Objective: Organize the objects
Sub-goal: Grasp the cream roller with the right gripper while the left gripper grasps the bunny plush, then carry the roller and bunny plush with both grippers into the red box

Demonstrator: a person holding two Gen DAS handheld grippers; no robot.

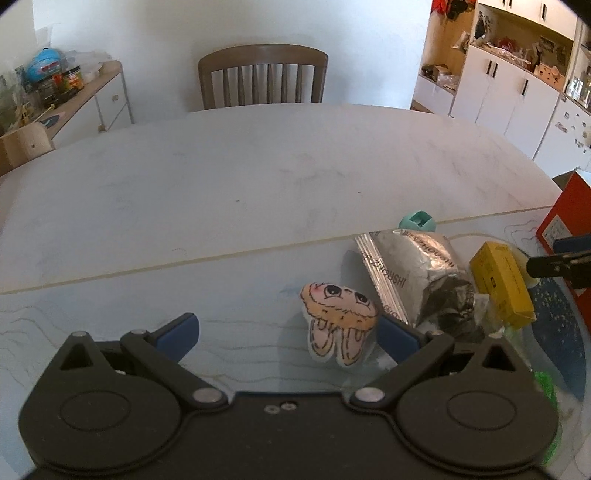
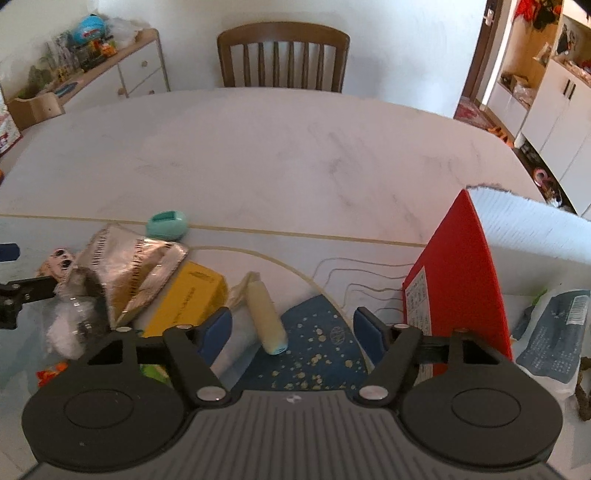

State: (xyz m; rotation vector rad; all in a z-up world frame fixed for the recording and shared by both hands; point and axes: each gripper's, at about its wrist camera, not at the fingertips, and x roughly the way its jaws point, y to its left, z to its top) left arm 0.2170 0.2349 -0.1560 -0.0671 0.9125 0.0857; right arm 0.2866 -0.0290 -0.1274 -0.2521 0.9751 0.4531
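Both grippers hover wide open and empty over the table (image 1: pixel 258 166) — the left gripper (image 1: pixel 286 330) beside a cartoon plush pouch (image 1: pixel 338 325) touching its right finger, the right gripper (image 2: pixel 291 328) above a cream tube (image 2: pixel 266 317), between a yellow box (image 2: pixel 188 295) and a red box (image 2: pixel 461 277). 1 silver foil packet (image 1: pixel 406 269) lies nearby.

Brightness: bright and even, daylight-like, both views.
Glare: washed-out white on the wall (image 1: pixel 258 26) and far half of the table (image 1: pixel 258 166); sharp highlights on the silver packet (image 1: pixel 410 266).
Shadows: soft and short, beside the cartoon pouch (image 1: pixel 340 325) and the cream tube (image 2: pixel 266 317).
Distortion: strong fisheye bending of the table edge and cabinets (image 1: pixel 517 92); dark vignette in corners.
Blur: slight softness at frame edges; clear wrapper (image 2: pixel 74 317) smeared.
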